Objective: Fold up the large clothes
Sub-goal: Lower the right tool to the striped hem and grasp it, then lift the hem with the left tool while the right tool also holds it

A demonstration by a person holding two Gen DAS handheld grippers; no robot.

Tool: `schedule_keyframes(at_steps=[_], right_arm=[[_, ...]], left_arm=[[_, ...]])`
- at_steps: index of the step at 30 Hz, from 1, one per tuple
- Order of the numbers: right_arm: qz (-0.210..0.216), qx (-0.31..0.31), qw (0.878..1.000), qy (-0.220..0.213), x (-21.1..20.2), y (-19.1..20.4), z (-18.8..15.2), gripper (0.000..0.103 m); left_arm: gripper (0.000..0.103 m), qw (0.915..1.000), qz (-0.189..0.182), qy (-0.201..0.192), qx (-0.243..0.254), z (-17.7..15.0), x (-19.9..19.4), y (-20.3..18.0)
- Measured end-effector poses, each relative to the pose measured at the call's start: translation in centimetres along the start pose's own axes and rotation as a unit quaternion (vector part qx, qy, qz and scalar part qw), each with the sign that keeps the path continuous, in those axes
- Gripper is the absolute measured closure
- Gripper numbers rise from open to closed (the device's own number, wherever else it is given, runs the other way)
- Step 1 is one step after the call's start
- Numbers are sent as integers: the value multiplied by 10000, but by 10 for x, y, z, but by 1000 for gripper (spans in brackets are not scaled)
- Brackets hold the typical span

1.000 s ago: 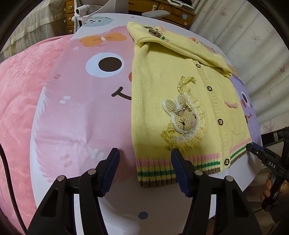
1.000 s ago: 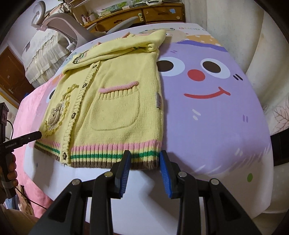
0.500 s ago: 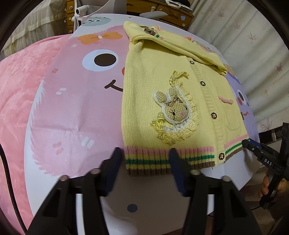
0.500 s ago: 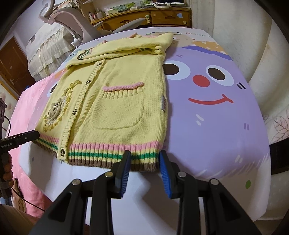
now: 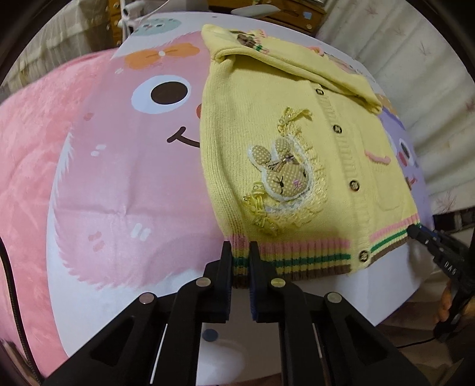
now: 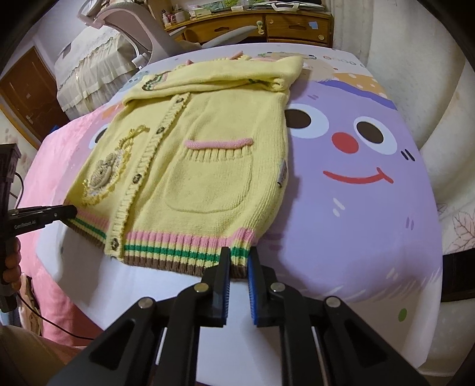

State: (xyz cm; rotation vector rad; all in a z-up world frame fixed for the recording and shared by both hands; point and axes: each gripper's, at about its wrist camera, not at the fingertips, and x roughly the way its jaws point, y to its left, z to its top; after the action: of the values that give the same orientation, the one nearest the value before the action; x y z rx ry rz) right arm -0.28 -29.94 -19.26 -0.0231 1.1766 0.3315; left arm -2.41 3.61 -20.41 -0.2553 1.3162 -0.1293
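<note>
"DAS" on right gripper (image 5: 415,233)

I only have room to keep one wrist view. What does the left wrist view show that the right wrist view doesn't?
Only left: the pink cartoon face with an orange bow, and the rabbit patch in clear detail.
Only right: the purple face's red nose, and the whole pocket.
Both: the yellow cardigan, its striped hem pinched by the left gripper, the right gripper closing on it.

Cartoon bedsheet (image 6: 371,207) covers bed: pink face left half, purple face right half. Wooden dresser (image 6: 267,25) beyond far edge. Grey chair (image 6: 130,29) near far-left corner.
</note>
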Motion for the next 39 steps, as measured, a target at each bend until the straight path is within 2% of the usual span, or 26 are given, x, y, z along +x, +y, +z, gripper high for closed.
schedule_keyframes(at_steps=[6, 10, 16, 18, 19, 21, 25, 26, 29, 35, 39], right_arm=[[173, -55, 9997, -177, -24, -1, 18, 94], [308, -64, 9986, -424, -43, -2, 40, 94], [495, 26, 9945, -926, -70, -10, 93, 94], [582, 108, 9925, -1068, -73, -17, 117, 94], [654, 217, 9906, -1179, -72, -25, 145, 94], [688, 264, 9901, -1197, -69, -29, 157, 94], [766, 455, 9896, -1127, -45, -46, 205, 94], [749, 528, 9906, -1014, -24, -54, 227, 94], [655, 542, 9924, -893, -3, -58, 245, 94], [431, 518, 9963, -524, 54, -63, 270, 91], [431, 776, 9957, -282, 71, -75, 272, 87]], left_arm=[[96, 9980, -340, -2, -540, 18, -21, 7], [96, 9934, -637, -313, -900, 42, -47, 4], [96, 9821, -899, -932, -1368, 94, -84, 2], [96, 9781, -928, -1118, -1488, 119, -90, 0], [96, 9773, -915, -1168, -1515, 128, -92, 3], [96, 9760, -826, -1266, -1568, 153, -91, 3], [96, 9754, -542, -1381, -1631, 209, -71, -1], [96, 9757, -461, -1377, -1643, 219, -62, -2], [96, 9778, -152, -1261, -1669, 251, -30, 0], [95, 9813, 194, -930, -1673, 273, 26, 7], [75, 9835, 42, -729, -1654, 277, 43, 14]])
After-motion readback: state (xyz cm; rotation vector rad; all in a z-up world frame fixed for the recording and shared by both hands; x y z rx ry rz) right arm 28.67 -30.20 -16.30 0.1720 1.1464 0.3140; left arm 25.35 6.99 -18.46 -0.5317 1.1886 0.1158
